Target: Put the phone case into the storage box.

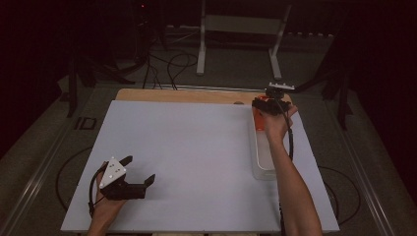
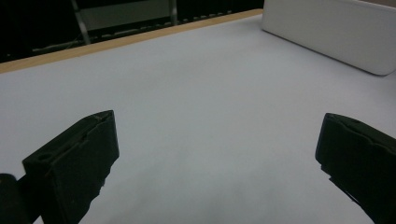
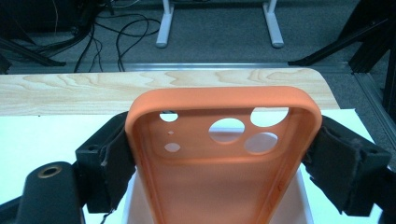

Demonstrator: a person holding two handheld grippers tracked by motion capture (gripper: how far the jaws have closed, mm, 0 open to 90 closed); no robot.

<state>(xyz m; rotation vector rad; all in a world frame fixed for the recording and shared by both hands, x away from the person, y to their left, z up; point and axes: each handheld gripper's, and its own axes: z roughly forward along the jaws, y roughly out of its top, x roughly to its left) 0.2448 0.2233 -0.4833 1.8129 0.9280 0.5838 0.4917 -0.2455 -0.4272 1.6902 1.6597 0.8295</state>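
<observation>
Phone case (image 3: 224, 154), orange, is clamped by its two long sides between the jaws of the right gripper (image 3: 224, 158), held up over the far end of the white tray (image 1: 263, 162); in the high view the right gripper (image 1: 268, 105) sits just above that far end, near the wooden table edge (image 1: 187, 95) beyond the tray; the case's (image 1: 259, 118) open inside faces the camera on the gripper, with its camera cut-outs toward the far end.

It looks like a light, thin shell of soft rubbery material; likely to flex and bow if squeezed hard, so a moderate grip across the side walls, as now, seems right; the matte surface should not slip much against the padded jaws; not fragile, though it could spring out of the grip if bent. Taking it near the middle of the long sides would keep it from twisting.

The left gripper (image 1: 139, 171) rests on the white table sheet (image 1: 196, 147), well to the near left of the tray, its jaws spread wide with nothing between them; the left gripper view shows the tray's (image 2: 336, 32) side wall farther off.

No brand, label or writing can be read on the case, the tray or the grippers.
</observation>
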